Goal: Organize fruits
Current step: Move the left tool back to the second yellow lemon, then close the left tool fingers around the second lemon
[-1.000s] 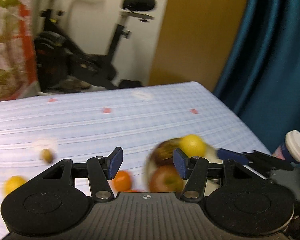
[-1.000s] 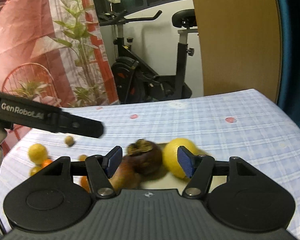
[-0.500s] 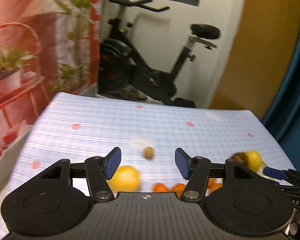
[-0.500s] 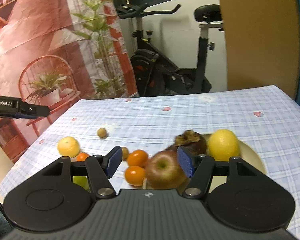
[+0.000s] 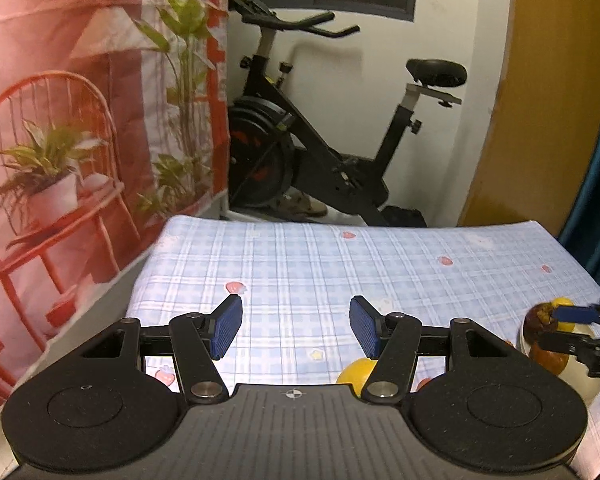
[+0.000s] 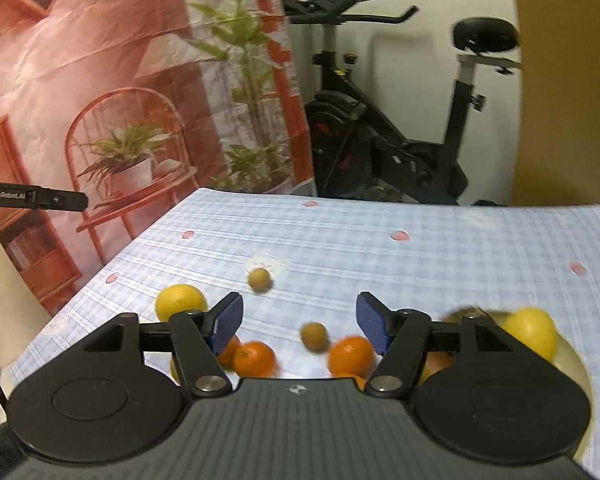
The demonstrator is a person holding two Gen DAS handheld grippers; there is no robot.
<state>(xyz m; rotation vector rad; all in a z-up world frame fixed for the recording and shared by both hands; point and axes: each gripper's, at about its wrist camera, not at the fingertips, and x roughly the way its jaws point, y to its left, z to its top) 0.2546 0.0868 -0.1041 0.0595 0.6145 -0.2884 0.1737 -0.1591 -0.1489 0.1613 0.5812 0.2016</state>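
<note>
Tablecloth [image 5: 340, 264] before exercise bike [image 5: 320, 152]

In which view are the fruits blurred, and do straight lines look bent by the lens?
Right wrist view: the tangerines and the lemon are smeared by motion blur. Left wrist view: sharper; the tablecloth is crisp. Both views: fisheye bending, as at the door edge, with dark corners.

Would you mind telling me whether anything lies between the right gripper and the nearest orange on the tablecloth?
Nothing visible does. The right gripper is empty, its jaws opening, and the orange lies just beyond its right finger on the tablecloth. A small brownish fruit sits close beside that orange and could get nudged.
</note>
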